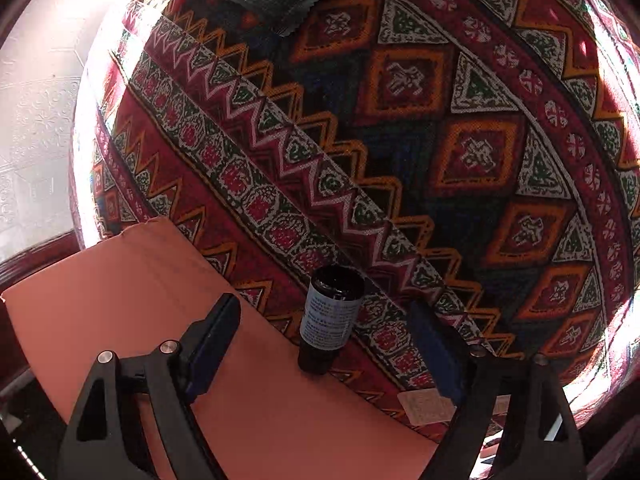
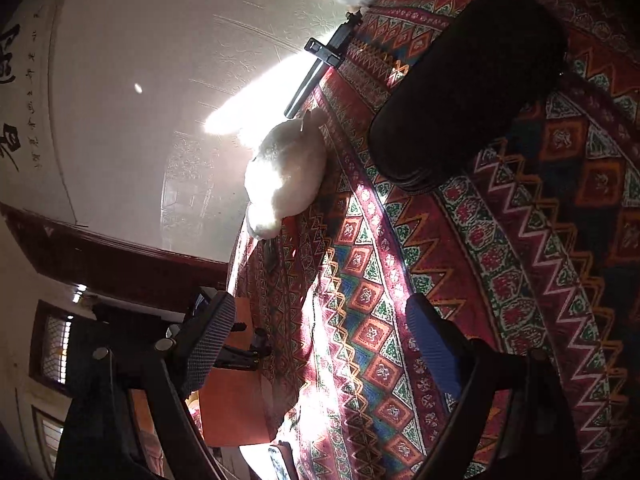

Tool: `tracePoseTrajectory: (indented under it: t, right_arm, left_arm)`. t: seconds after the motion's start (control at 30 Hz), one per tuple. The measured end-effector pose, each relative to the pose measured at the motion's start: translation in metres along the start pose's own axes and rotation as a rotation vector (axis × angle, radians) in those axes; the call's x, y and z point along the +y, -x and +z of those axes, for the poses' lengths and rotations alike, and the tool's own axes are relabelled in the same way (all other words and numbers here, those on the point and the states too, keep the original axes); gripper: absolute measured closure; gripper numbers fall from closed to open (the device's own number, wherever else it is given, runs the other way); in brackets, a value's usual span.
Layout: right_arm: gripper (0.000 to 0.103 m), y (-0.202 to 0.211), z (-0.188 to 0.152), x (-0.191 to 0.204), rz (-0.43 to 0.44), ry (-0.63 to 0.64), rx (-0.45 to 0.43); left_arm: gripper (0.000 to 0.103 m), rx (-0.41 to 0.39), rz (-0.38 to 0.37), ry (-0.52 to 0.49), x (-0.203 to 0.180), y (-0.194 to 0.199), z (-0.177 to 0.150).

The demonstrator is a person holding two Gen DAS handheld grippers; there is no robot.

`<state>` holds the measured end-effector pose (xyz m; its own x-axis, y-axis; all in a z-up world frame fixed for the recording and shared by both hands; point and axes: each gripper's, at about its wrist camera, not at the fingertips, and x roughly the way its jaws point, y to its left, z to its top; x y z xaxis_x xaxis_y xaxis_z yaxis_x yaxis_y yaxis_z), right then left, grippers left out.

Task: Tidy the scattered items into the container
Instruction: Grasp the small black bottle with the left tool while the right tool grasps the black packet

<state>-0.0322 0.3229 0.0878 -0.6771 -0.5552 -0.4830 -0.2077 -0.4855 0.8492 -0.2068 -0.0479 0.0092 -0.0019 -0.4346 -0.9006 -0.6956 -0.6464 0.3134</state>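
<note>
tablecloth (image 1: pixel 400 140): woven cloth | bottle (image 1: pixel 330 320): glossy, paper label

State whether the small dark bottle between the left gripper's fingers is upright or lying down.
Lying down: the bottle rests on its side, across orange sheet and patterned cloth.

A small dark glass bottle with a white printed label (image 1: pixel 330 322) lay on its side, half on a flat salmon-orange sheet (image 1: pixel 100 304), half on patterned cloth. Farther off, a long black zipped case (image 2: pixel 468 108) and a white plush toy (image 2: pixel 286 172) rested on the cloth.
</note>
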Motion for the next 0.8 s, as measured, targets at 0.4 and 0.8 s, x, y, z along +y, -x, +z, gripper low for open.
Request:
tracePoseTrajectory:
  t: [0.4,0.8]
  right_arm:
    - [0.02,-0.011,-0.003,0.008,-0.012,0.059,0.016]
    - [0.023,-0.032,-0.025,0.03,0.041,0.174,0.104]
  left_arm:
    - [0.082,-0.147,-0.175,0.193,0.002,0.022,-0.038]
    - [0.082,-0.811,-0.729,0.777,0.002,0.12,-0.207]
